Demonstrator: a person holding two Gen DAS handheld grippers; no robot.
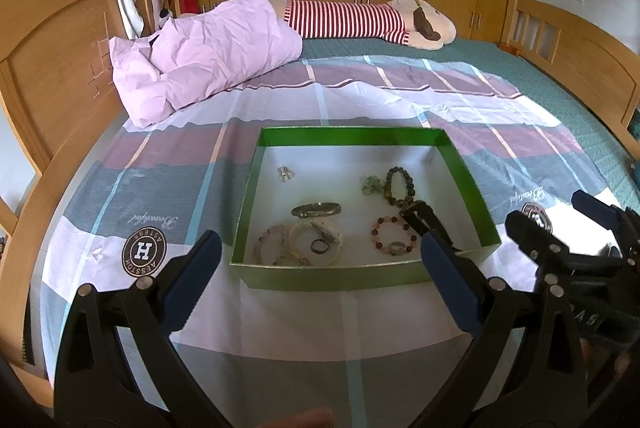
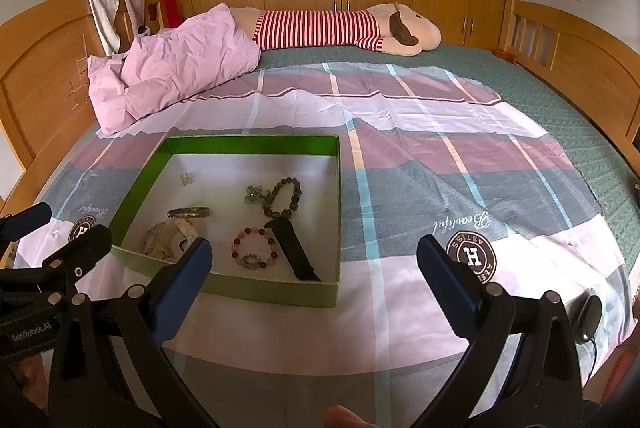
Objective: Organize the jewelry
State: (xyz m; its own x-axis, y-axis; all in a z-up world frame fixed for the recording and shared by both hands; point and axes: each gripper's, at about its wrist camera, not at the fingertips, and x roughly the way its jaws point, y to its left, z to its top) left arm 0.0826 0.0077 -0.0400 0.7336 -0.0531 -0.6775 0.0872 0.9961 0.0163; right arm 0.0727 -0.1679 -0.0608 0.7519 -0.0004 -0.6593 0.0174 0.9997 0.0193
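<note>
A shallow green box (image 1: 332,276) (image 2: 272,294) with a white floor lies on the bed sheet. Inside it are a silver bangle (image 1: 316,209) (image 2: 190,213), a white bangle (image 1: 316,242), a pale pink bead bracelet (image 1: 272,244), a reddish bead bracelet (image 1: 394,236) (image 2: 254,246), a dark bead bracelet (image 1: 400,186) (image 2: 282,194), a green bead cluster (image 1: 372,185), a small clear piece (image 1: 286,173) and a black strap (image 1: 420,218) (image 2: 290,248). My left gripper (image 1: 320,280) (image 2: 76,220) hovers open before the box's near wall, holding nothing. Right of the box, my right gripper (image 2: 316,280) (image 1: 544,208) is open and holds nothing.
A pink pillow (image 1: 200,56) and a striped plush toy (image 1: 360,20) lie at the bed's far side. Wooden bed frames (image 1: 52,68) rise left and right. A black rounded device (image 2: 586,312) sits on the sheet near the right front edge.
</note>
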